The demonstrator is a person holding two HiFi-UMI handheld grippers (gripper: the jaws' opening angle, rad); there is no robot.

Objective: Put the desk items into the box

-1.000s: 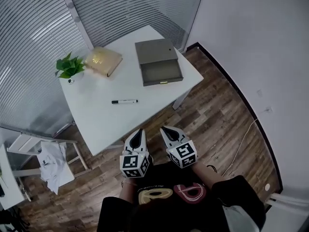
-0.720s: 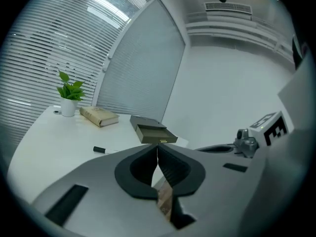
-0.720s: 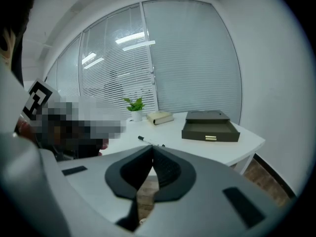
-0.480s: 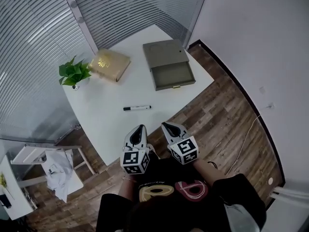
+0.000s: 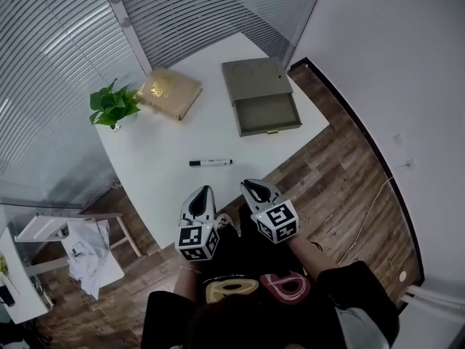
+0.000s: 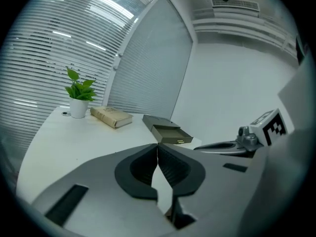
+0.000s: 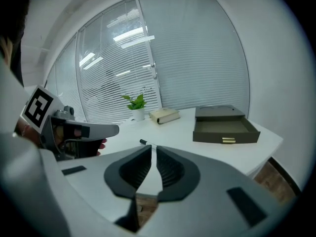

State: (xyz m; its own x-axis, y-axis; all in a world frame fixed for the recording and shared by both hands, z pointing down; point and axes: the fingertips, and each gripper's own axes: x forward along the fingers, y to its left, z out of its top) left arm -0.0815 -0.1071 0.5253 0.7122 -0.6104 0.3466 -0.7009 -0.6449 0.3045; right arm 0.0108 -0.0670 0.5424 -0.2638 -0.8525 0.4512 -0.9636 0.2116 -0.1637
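Near the counter's (image 5: 156, 173) front edge: marker (image 5: 211, 163), probably light, stiff, prone to roll; take mid-barrel. Both empty: left claw (image 5: 205, 191) pressed together, right claw (image 5: 248, 186) just parting.

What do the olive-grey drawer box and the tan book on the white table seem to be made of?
Olive-grey drawer box: matte covered board or painted wood, perhaps; flat, no shine, with a brass-coloured pull. Tan book: cloth or leather-like cover, probably; dull surface with glinting gold print.
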